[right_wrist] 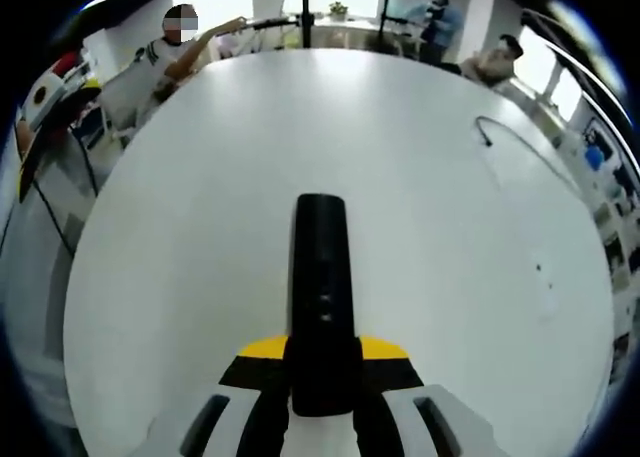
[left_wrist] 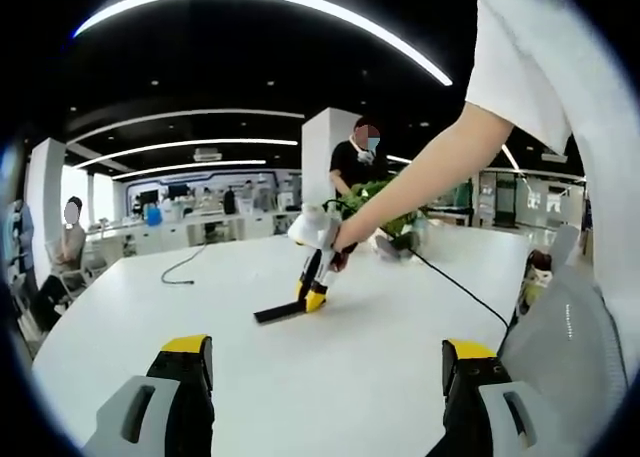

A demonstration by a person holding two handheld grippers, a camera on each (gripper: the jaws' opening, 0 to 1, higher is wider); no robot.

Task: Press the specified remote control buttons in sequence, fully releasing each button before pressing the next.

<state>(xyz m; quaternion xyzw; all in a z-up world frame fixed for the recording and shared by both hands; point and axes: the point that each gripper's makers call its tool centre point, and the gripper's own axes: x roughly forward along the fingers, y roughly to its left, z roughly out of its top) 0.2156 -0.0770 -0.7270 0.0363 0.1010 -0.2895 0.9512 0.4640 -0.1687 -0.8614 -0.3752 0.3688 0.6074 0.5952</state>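
remote: slim black plastic remote control (right_wrist: 321,277) lies on white round table (right_wrist: 180,277), clamped between right gripper (right_wrist: 322,362) jaws
left gripper (left_wrist: 325,362): jaws spread, empty
risk: clamped remote may shift, so presses miss buttons

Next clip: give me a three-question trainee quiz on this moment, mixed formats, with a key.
1. True or false: the right gripper is closed on the black remote control.
2. Multiple choice: the left gripper is A) clamped on the remote, B) open with nothing between its jaws, C) gripping the black cable.
3. Fill in: seen from the left gripper view, the remote's far end rests on the white ____.

Key: 1 true. 2 B. 3 table.
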